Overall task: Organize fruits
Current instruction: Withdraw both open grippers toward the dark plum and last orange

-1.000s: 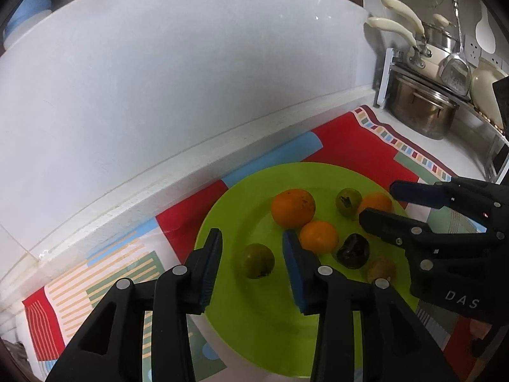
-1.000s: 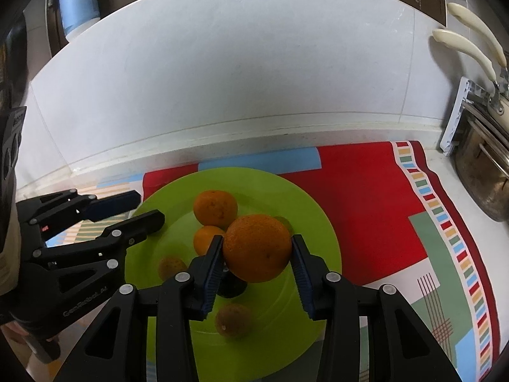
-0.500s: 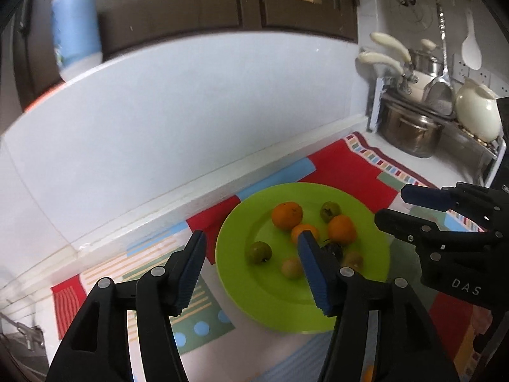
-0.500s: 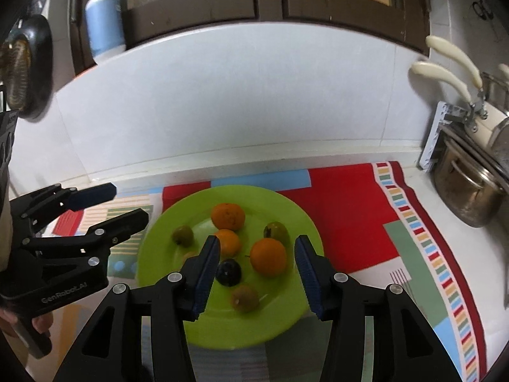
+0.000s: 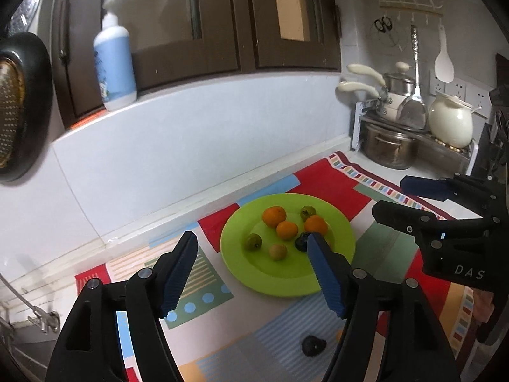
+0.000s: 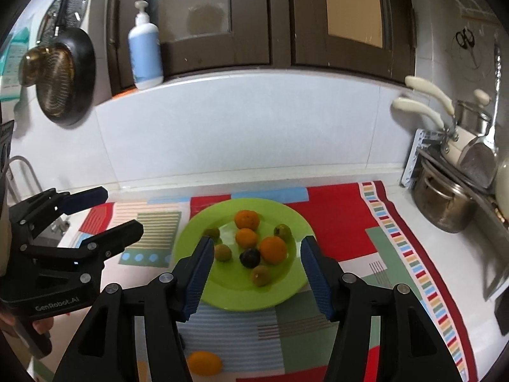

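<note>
Both grippers have pulled back from the round lime-green plate (image 6: 280, 296): left gripper (image 5: 251, 270) and right gripper (image 6: 253, 273) gape wide, empty. Seven fruits sit plated; a yellow-orange fruit (image 6: 203, 363) lies on the patterned mat (image 6: 343, 219), probably next, needing a low reach.

Dim indoor light, soft shadows, strong fisheye curvature, dark vignetted corners, slight blur

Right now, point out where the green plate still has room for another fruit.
The green plate is bare along its near rim and left edge, below the brownish fruit. The centre and far half are crowded with oranges and small fruits.
</note>
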Available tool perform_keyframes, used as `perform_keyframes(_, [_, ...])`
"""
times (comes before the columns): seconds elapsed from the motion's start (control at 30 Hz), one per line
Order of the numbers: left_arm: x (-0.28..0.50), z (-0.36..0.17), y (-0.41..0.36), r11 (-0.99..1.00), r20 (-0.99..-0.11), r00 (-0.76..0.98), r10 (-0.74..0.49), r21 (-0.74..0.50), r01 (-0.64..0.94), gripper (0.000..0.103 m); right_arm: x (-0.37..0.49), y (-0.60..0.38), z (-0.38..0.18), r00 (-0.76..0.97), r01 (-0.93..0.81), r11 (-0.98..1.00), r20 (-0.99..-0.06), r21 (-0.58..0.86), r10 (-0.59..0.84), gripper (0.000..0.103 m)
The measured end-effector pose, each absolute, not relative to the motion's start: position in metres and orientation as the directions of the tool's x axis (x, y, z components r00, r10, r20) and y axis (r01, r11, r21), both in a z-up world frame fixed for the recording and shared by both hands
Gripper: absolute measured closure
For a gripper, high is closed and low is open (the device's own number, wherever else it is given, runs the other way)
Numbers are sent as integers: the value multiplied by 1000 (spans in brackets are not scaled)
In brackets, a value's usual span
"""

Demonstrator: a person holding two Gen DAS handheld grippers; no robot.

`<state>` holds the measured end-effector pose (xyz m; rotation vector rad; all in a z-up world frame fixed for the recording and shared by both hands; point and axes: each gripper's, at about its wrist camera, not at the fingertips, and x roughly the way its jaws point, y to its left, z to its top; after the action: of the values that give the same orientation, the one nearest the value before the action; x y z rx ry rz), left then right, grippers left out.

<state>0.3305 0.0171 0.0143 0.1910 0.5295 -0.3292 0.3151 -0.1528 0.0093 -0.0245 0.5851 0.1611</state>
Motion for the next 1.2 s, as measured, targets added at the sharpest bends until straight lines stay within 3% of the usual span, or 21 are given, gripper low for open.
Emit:
perform_keyframes(0.27, [291,21,23,914,-473,840,-267,154,377,21,277,-139,17,832,-175,984,-538,-18,138,39])
perform_keyframes(0.7, [251,6,31,865,-453,836,-311,231,447,21,240,-121,1,802,-202,978,-583,-59,130,39])
perform_keyframes(1.2, [256,-37,14,762,-539,754,-375,284,582,21,239,-111,-37,732,-301,946,-665,-123,146,39])
